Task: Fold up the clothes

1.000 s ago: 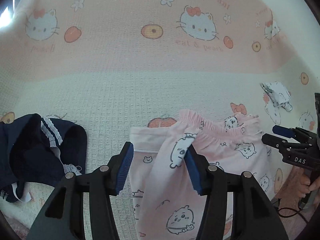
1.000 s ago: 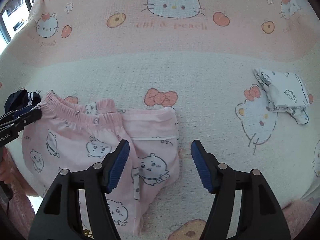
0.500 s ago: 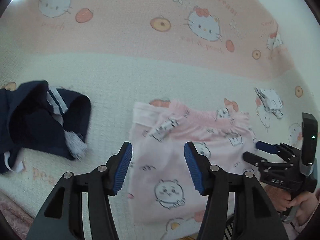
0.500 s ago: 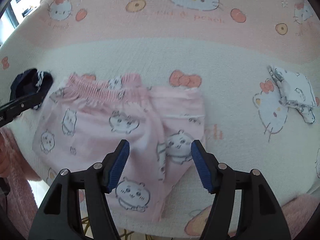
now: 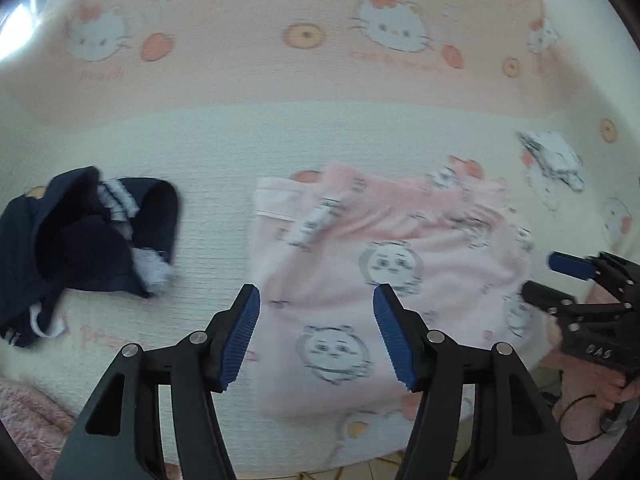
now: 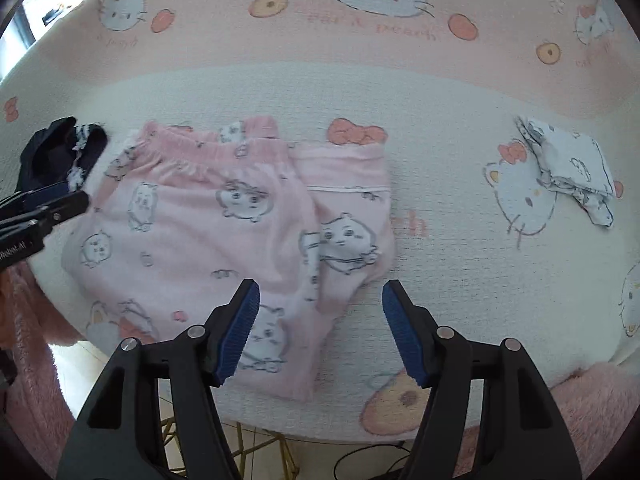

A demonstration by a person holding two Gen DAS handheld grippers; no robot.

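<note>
The pink pyjama trousers point(image 6: 224, 232) lie flat below and ahead of both claws, waistband far. The left gripper point(image 5: 316, 336), its jaws just widened, and the right gripper point(image 6: 320, 332) hover empty, jaws apart.

The pink trousers point(image 6: 224, 232) are soft, fleecy cloth, matt, with a gathered elastic waistband. They lie on a waffle-textured woven blanket point(image 6: 440, 288), matt and slightly rough. The navy garment point(image 5: 80, 248) looks like ribbed knit. Each tool has matt black plastic arms, ridged blue rubbery pads point(image 6: 240, 332) and shiny metal rivets.
</note>
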